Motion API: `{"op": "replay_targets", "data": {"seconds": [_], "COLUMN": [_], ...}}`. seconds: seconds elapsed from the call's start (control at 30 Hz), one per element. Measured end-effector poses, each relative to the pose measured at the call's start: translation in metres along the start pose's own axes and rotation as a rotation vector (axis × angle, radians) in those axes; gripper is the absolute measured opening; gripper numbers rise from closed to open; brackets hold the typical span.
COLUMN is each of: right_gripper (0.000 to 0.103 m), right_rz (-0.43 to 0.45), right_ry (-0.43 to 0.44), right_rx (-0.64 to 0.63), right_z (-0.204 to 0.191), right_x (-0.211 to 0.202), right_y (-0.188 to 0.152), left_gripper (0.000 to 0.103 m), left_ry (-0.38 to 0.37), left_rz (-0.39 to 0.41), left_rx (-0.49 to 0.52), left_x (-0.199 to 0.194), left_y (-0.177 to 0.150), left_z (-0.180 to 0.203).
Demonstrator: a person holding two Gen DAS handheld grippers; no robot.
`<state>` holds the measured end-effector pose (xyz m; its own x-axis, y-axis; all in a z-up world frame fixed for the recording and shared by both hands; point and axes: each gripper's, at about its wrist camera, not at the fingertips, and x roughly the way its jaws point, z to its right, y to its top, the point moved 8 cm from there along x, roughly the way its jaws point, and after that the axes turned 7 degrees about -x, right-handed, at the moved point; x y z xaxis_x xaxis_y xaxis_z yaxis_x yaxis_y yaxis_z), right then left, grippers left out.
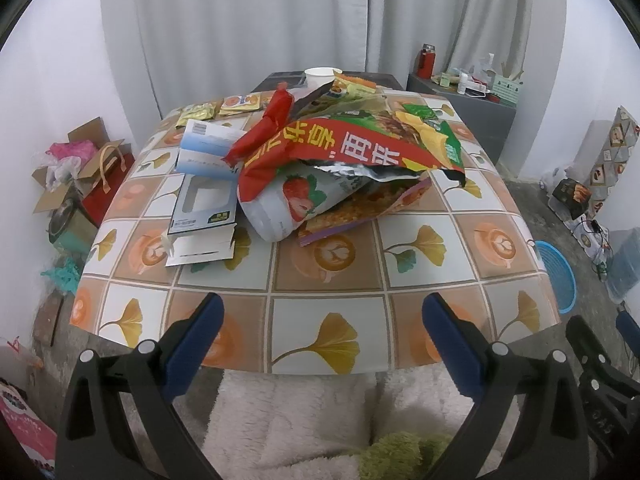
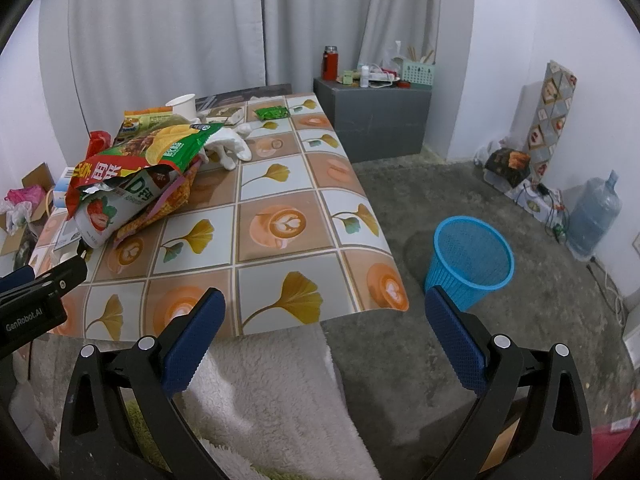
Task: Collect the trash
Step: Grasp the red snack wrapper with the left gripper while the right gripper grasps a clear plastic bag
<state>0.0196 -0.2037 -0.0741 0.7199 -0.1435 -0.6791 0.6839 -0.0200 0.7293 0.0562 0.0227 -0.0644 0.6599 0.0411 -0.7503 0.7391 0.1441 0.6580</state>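
A heap of trash lies on the patterned table [image 1: 328,316]: a big red and green chip bag [image 1: 360,140], a strawberry drink bottle [image 1: 288,204] under it, flattened cartons [image 1: 204,204], small snack packets [image 1: 240,102] and a paper cup [image 1: 319,77]. The right wrist view shows the same chip bag [image 2: 160,148], a white glove [image 2: 232,146], a green packet [image 2: 273,112] and a blue mesh bin [image 2: 470,262] on the floor right of the table. My left gripper [image 1: 322,324] is open and empty at the table's near edge. My right gripper [image 2: 324,320] is open and empty near the table's near right corner.
The bin also shows at the table's right in the left wrist view [image 1: 558,276]. Cardboard boxes and bags [image 1: 76,176] sit on the floor to the left. A grey cabinet [image 2: 376,120] stands behind the table. A water jug [image 2: 594,216] and clutter line the right wall.
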Motion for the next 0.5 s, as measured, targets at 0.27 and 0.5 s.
{"op": "replay_targets", "data": {"seconds": [0.27, 0.5], "right_gripper": [0.095, 0.095], "right_rz": [0.027, 0.129], "right_ry": [0.000, 0.022], "right_rx": [0.010, -0.007], "right_z": [-0.002, 0.003], "right_x": [0.004, 0.010], "right_y": [0.007, 0.046], "left_gripper": [0.097, 0.097], "left_ry": [-0.038, -0.113], "left_rz": [0.038, 0.200], "left_rx": [-0.017, -0.095], "left_x": [0.002, -0.009], "left_y": [0.015, 0.071], "left_z": [-0.014, -0.053]}}
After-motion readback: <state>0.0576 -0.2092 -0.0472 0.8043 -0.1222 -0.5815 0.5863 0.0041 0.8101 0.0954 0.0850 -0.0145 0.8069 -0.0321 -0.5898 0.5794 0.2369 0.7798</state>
